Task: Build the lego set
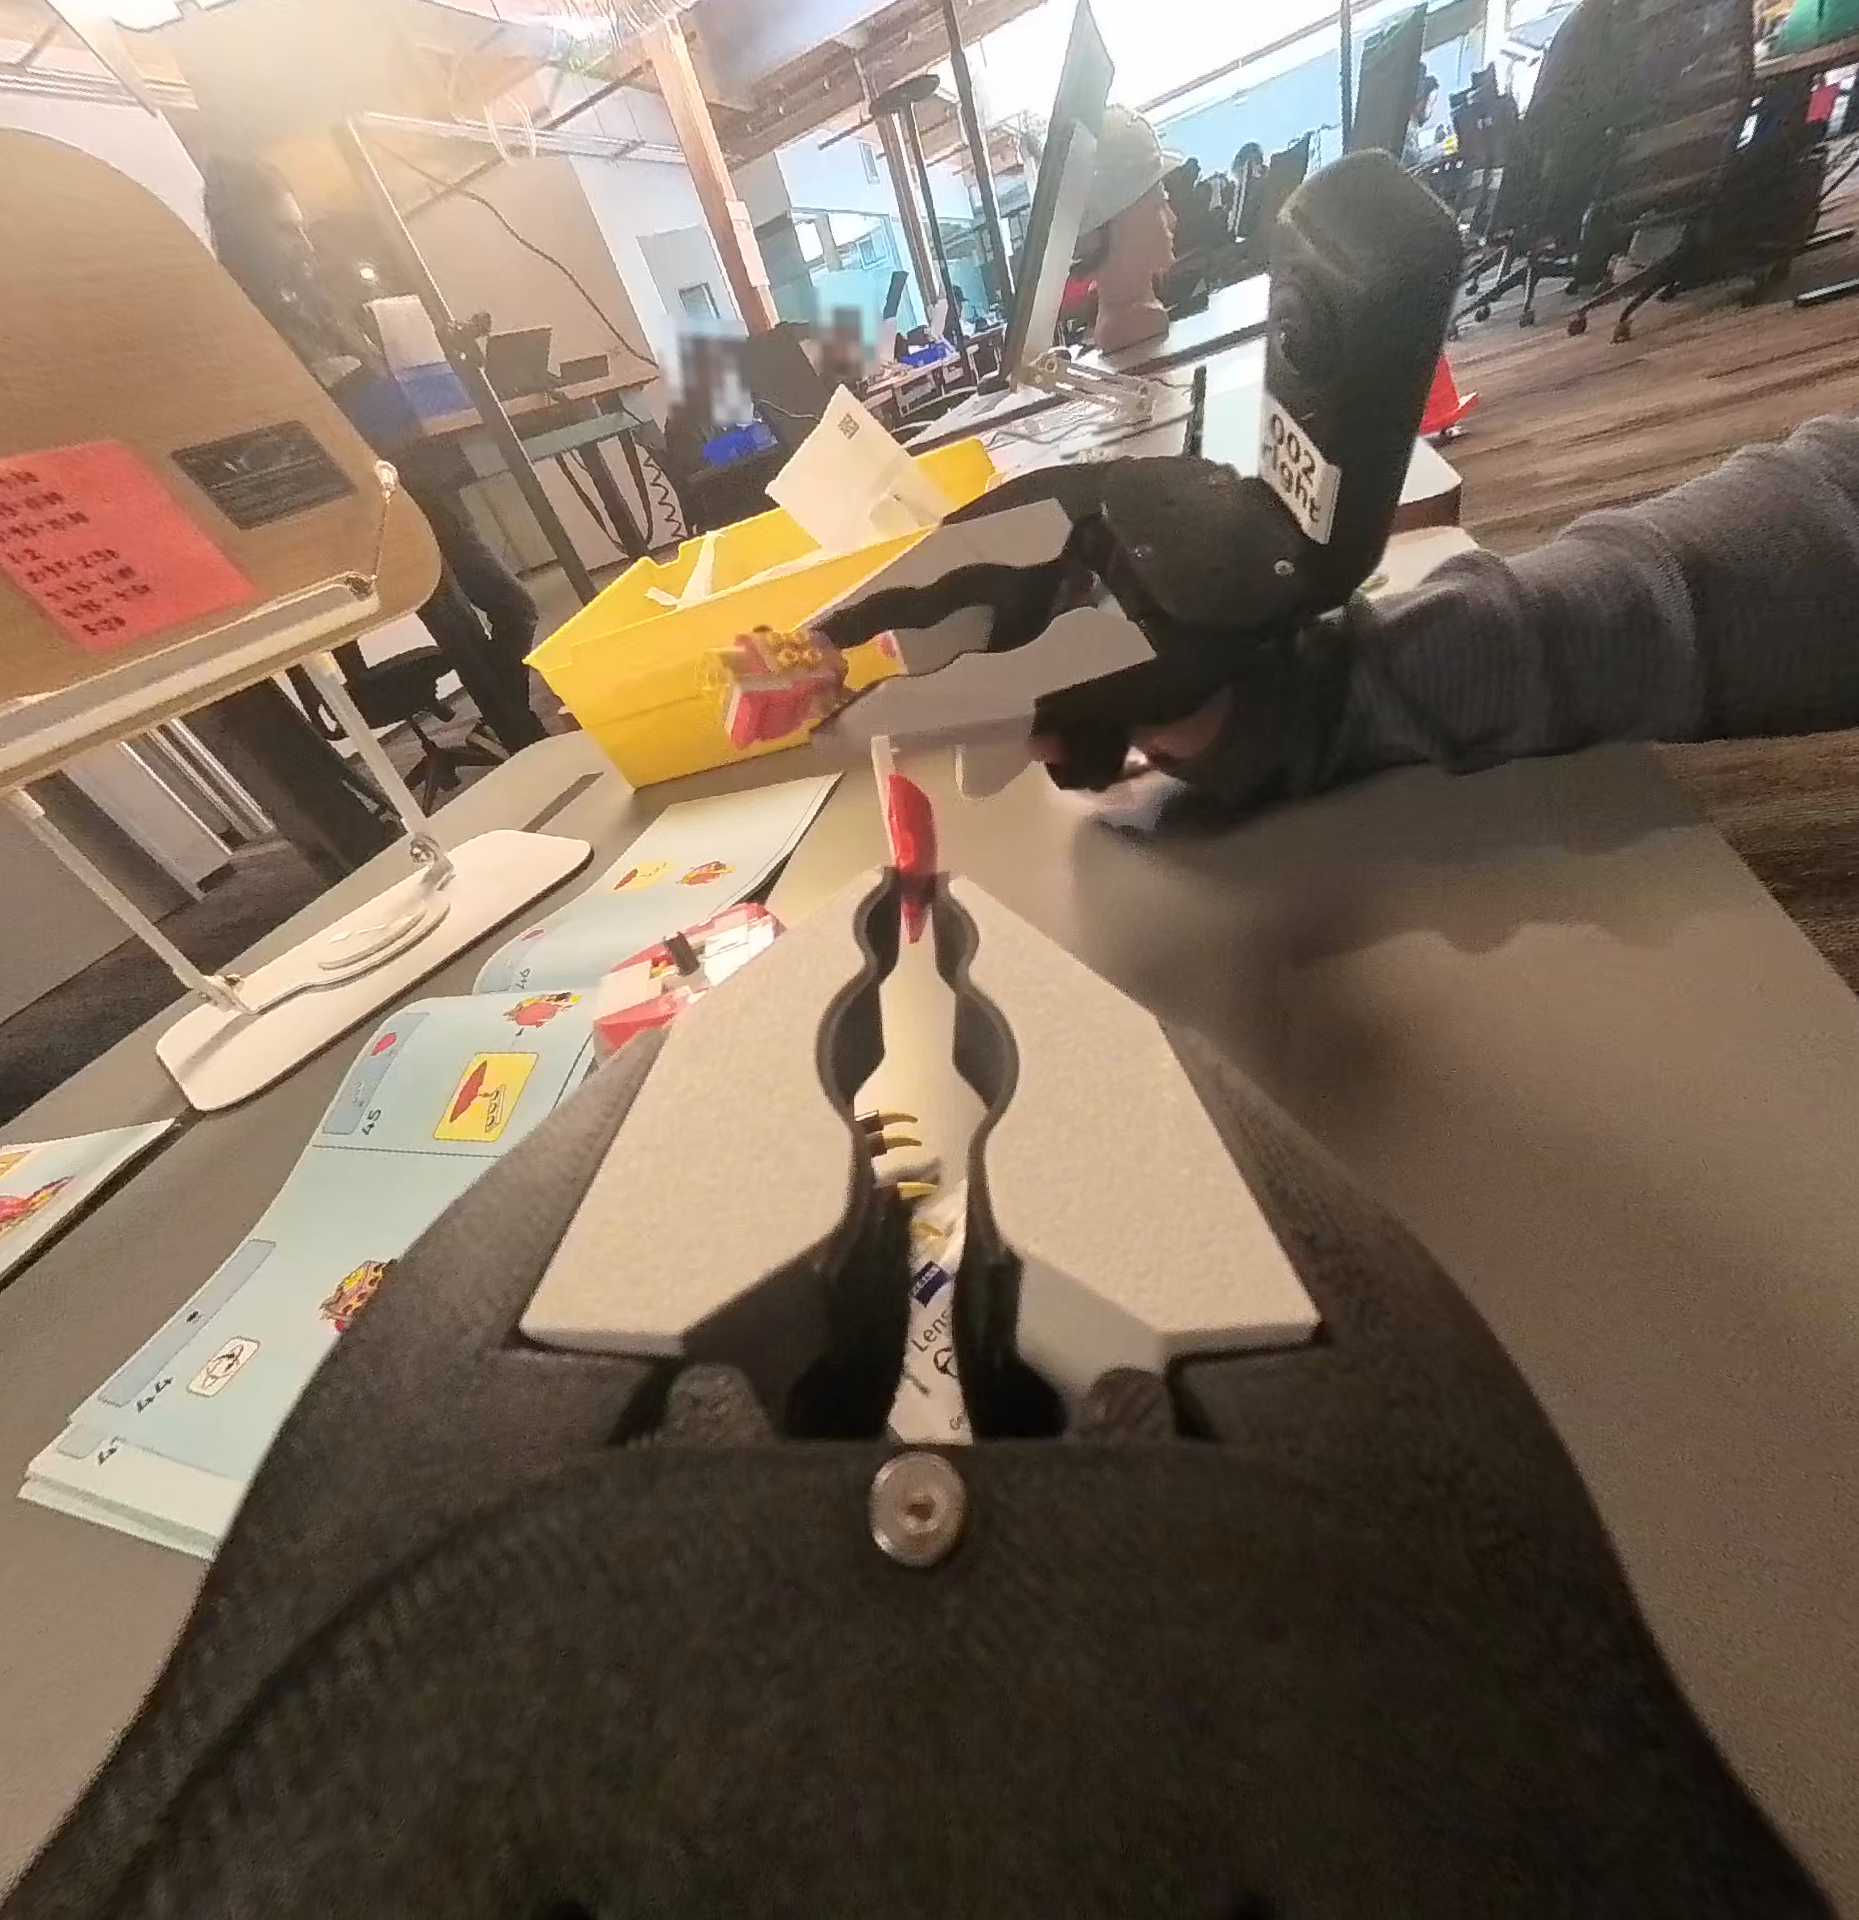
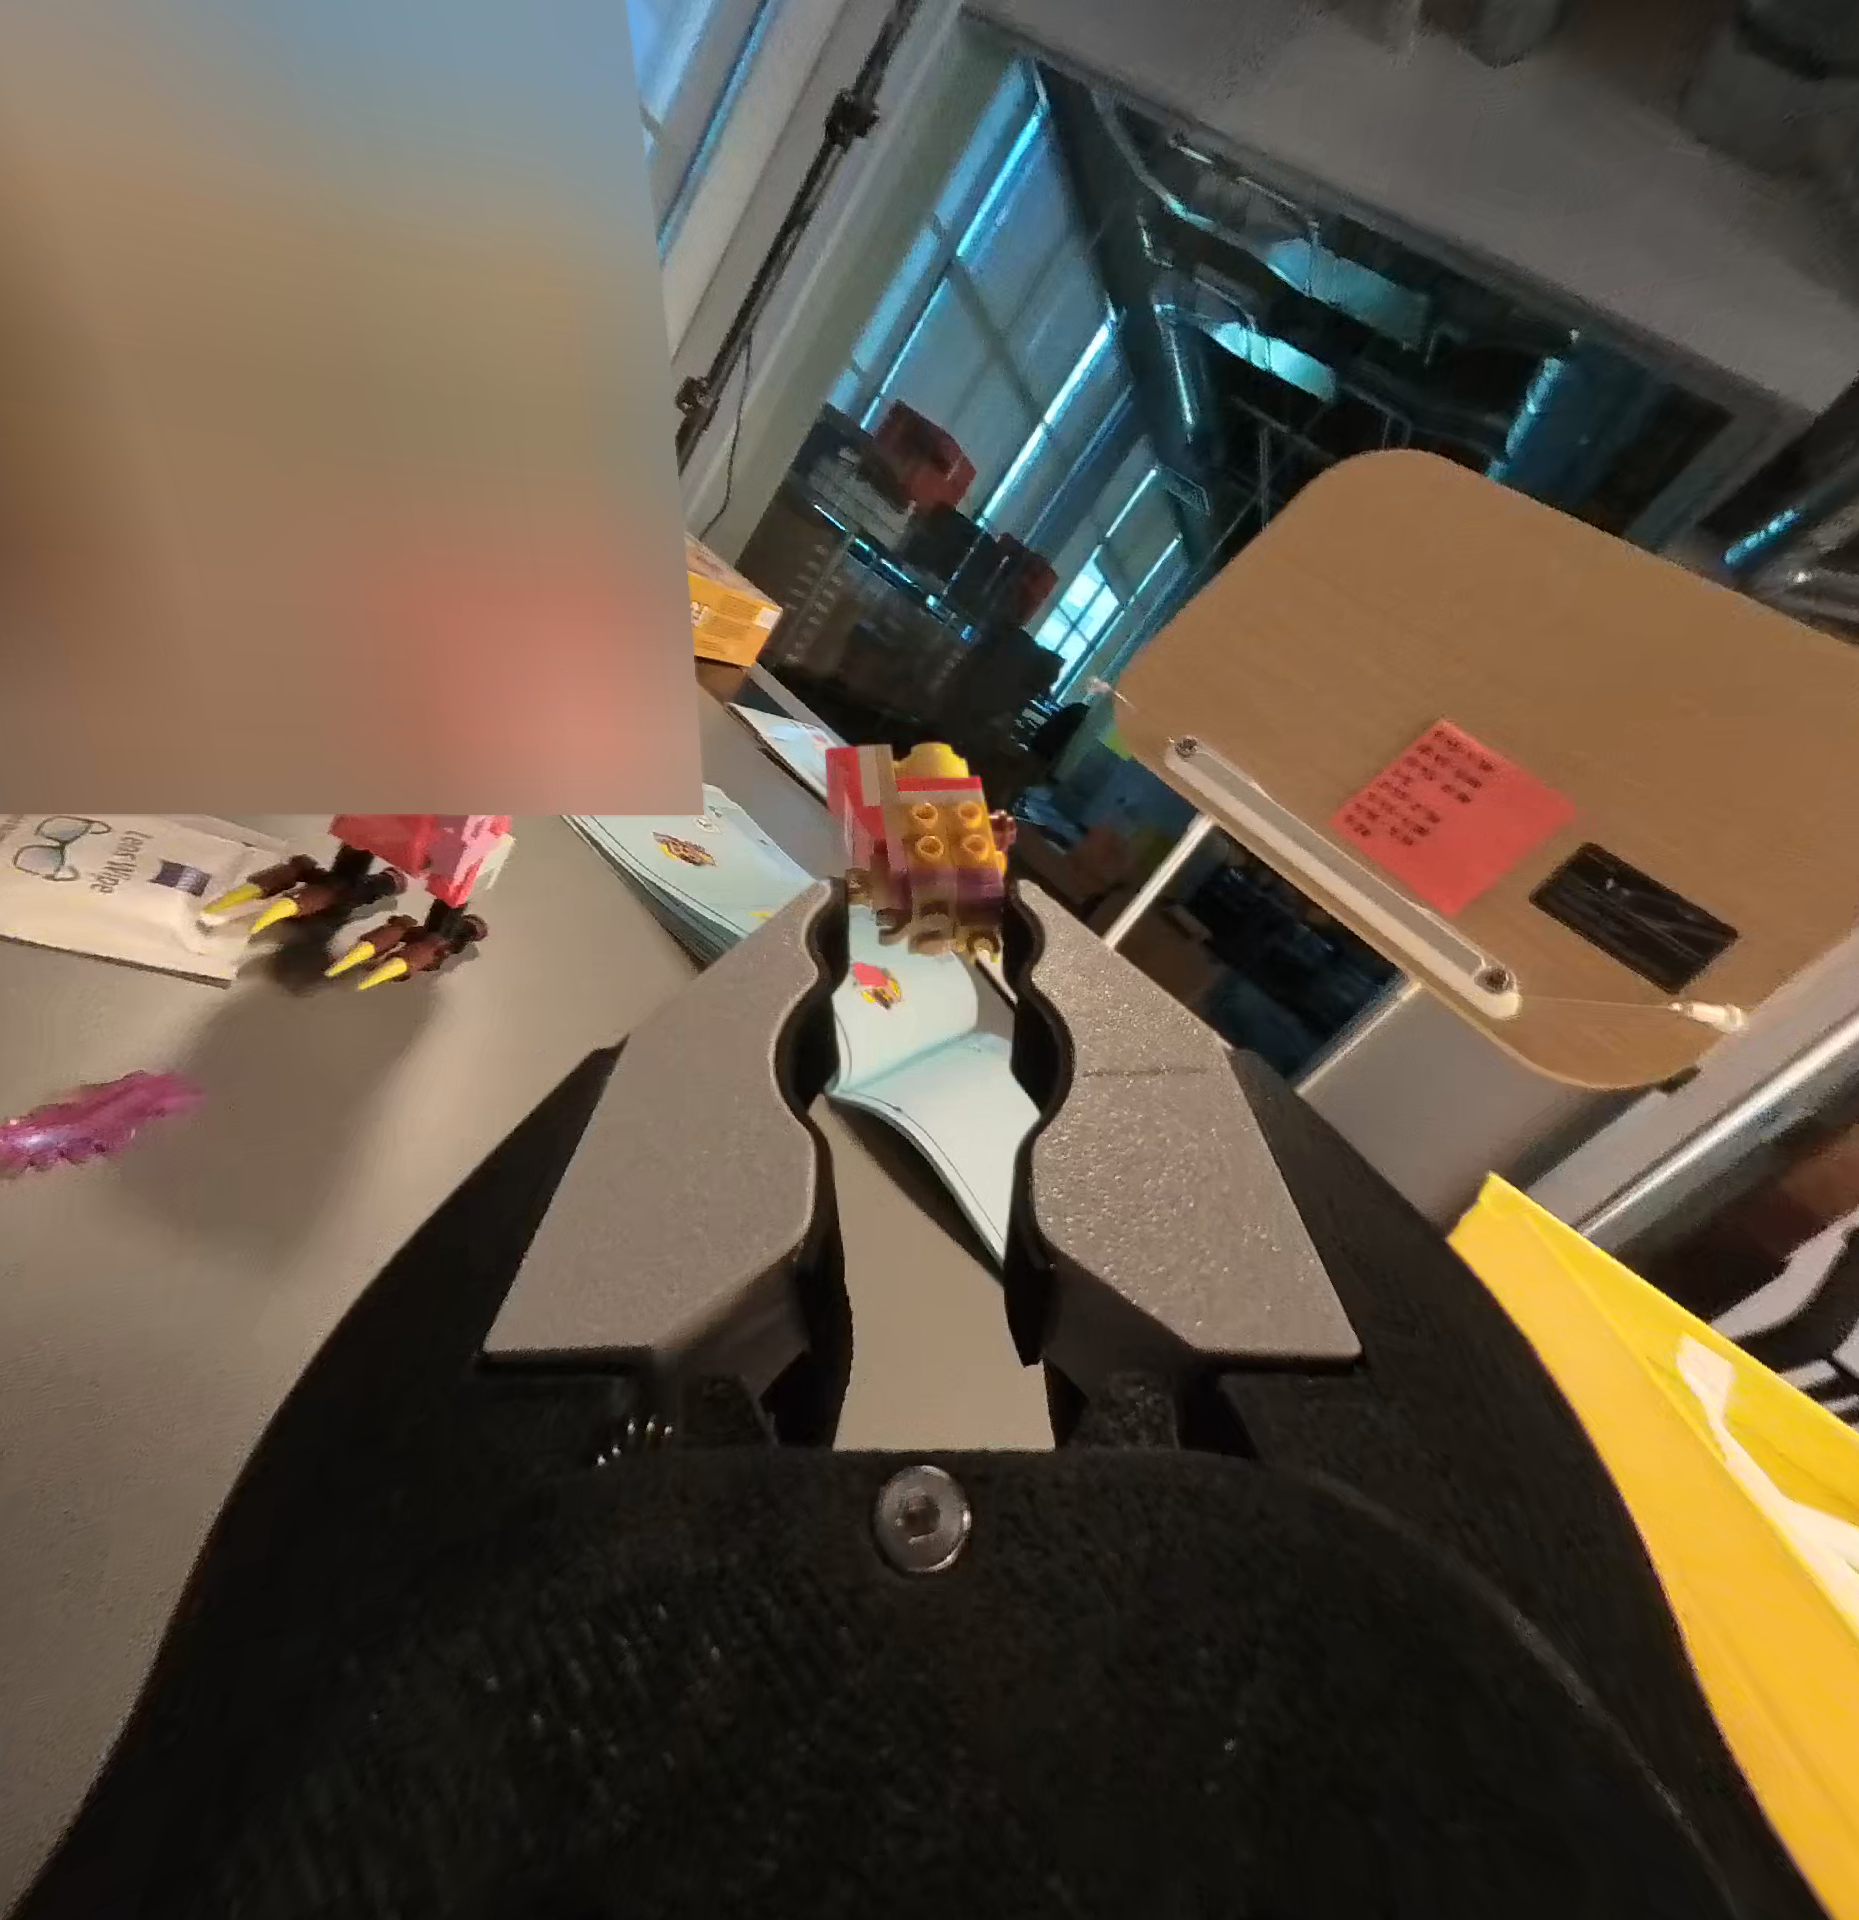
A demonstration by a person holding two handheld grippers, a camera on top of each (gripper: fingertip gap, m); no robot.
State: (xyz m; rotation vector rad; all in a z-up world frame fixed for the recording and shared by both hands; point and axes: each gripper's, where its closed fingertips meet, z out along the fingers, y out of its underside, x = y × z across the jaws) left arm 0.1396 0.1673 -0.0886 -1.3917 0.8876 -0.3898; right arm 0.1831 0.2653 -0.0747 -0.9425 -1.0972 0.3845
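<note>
A: Left wrist view: why is the thin red-and-white flat piece (image 1: 909,831) upright?
B: Left gripper (image 1: 912,883) jaws pinch its edge.
A: And the right gripper (image 2: 923,914)?
B: Jaws clamp a red, yellow and purple toy-brick assembly (image 2: 920,842) above the grey counter (image 1: 1424,1039).

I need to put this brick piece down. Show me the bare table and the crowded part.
Bare grey table lies right of the left claw, below the sleeve. Crowded: the left side, with instruction booklets, a red-white brick model, the stand base and the yellow bin.
</note>
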